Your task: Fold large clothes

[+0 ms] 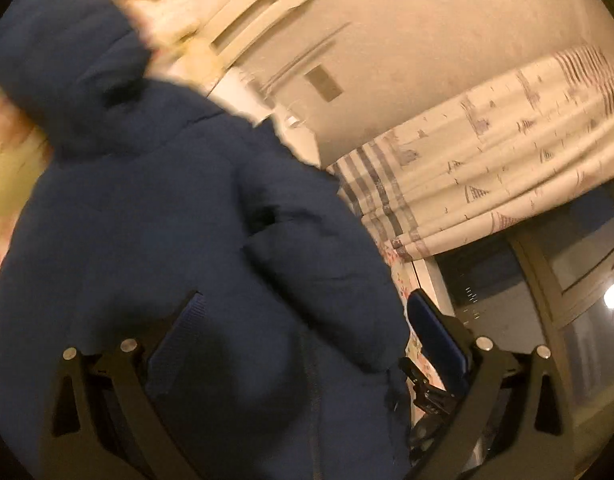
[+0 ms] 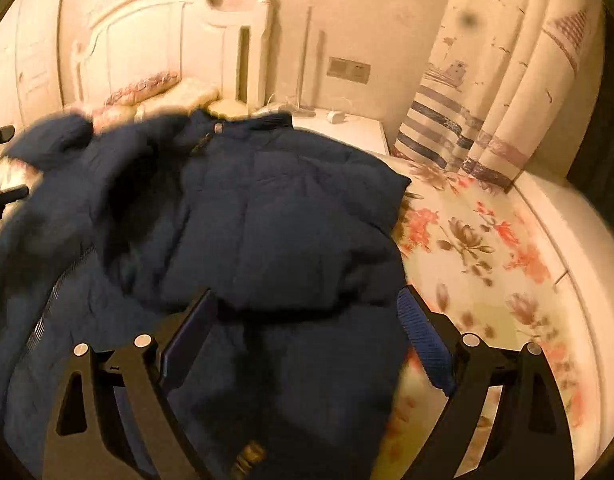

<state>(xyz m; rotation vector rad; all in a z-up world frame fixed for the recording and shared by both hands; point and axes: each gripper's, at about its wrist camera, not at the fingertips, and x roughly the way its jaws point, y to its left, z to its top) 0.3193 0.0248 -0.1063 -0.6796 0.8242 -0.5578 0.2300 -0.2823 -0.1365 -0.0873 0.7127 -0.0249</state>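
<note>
A large navy puffer jacket (image 2: 267, 208) lies spread on the floral bed sheet (image 2: 487, 248), with its collar toward the headboard and a sleeve folded across its body. My right gripper (image 2: 311, 324) hovers open over the jacket's near part. Padded fabric lies between its wide-set fingers, and the pads do not press on it. In the left wrist view the jacket (image 1: 167, 240) fills the left and middle, blurred. My left gripper (image 1: 307, 332) is open wide above the jacket with nothing clamped. It also shows at the left edge of the right wrist view as my left gripper (image 2: 3, 164), open beside the jacket's hood end.
A white headboard (image 2: 155, 40) and pillows (image 2: 147, 88) stand at the far end of the bed. A white nightstand (image 2: 339, 128) sits beside it. A patterned curtain (image 2: 487, 92) hangs at the right, next to a dark window (image 1: 507, 280). The bed's right edge (image 2: 567, 240) curves close by.
</note>
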